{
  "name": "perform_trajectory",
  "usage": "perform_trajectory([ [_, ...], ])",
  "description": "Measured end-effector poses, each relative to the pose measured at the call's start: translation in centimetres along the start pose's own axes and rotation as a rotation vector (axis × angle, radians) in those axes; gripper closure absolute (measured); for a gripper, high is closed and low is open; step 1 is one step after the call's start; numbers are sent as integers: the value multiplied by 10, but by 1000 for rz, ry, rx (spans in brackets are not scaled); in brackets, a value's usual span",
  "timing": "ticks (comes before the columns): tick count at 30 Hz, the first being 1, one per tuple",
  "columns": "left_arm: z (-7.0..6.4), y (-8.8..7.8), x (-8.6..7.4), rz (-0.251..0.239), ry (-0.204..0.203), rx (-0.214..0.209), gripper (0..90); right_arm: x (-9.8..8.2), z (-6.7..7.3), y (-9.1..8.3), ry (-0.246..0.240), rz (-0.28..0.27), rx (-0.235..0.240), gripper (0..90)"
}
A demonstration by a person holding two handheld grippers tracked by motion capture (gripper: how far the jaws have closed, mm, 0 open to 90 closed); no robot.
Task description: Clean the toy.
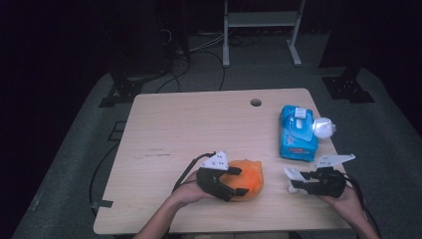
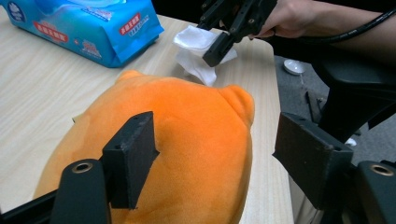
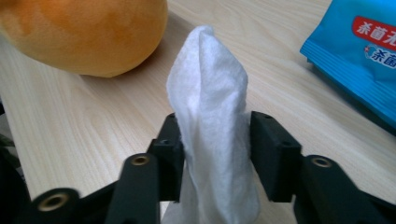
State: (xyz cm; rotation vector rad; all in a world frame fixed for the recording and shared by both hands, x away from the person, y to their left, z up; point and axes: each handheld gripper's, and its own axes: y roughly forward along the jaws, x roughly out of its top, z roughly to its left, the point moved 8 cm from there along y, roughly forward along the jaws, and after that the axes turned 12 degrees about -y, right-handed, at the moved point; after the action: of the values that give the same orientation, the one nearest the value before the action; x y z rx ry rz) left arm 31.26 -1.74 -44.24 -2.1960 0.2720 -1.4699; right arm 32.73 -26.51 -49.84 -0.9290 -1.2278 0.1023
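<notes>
An orange plush toy (image 1: pixel 247 179) (image 2: pixel 187 140) (image 3: pixel 88 32) lies near the table's front edge. My left gripper (image 1: pixel 240 181) (image 2: pixel 215 140) straddles its left side. One jaw rests against the plush and the other stands clear of it, so the gripper is open. To the right, a crumpled white wipe (image 1: pixel 292 179) (image 2: pixel 196 51) (image 3: pixel 210 107) stands between the jaws of my right gripper (image 1: pixel 297 182) (image 3: pixel 215 144). Those jaws are spread apart, and the wipe sits loosely in the gap without being squeezed. The right gripper (image 2: pixel 219 32) is low over the table, its tips pointing toward the plush.
A blue pack of wet wipes (image 1: pixel 297 132) (image 2: pixel 84 28) (image 3: pixel 359 51) lies at the right side of the wooden table (image 1: pixel 189 124). A small white round object (image 1: pixel 323 128) sits beside it. There is a cable hole (image 1: pixel 256 102) near the far edge. Dark stands surround the table.
</notes>
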Motion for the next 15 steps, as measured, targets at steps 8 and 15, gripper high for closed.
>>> perform_trajectory([
  [8, 8, -9, 16, -31, 28, 36, 257, 7, 6, -6, -21, -37, 4, 446],
  [15, 27, -5, 22, -17, 1, 64, 224, 9, 6, -10, -18, -64, 6, 422],
])
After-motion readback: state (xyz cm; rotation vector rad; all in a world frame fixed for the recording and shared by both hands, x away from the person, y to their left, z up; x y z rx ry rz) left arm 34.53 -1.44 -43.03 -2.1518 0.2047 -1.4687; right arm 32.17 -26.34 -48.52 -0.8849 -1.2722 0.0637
